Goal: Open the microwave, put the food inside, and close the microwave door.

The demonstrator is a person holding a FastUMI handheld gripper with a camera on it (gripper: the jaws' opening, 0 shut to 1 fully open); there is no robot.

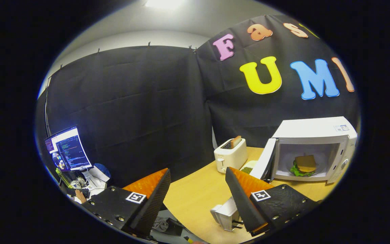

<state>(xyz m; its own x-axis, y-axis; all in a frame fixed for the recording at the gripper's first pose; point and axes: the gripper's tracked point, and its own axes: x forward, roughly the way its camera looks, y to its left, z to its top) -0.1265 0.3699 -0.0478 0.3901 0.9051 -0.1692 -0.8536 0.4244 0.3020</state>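
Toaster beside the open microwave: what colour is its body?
White, seen in the gripper view: the toaster holds a brown slice, beyond the open gripper.

White toaster (230, 155) with bread (236, 141) poking out sits on the wooden worktop (195, 196); a lit monitor (67, 148) glows off beside it.

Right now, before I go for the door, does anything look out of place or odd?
Nothing looks spilled or damaged. The sandwich sits inside the microwave, whose door hangs open. The toaster stands upright on the table with a slice poking out. The gripper is open and empty, its jaws wide apart.
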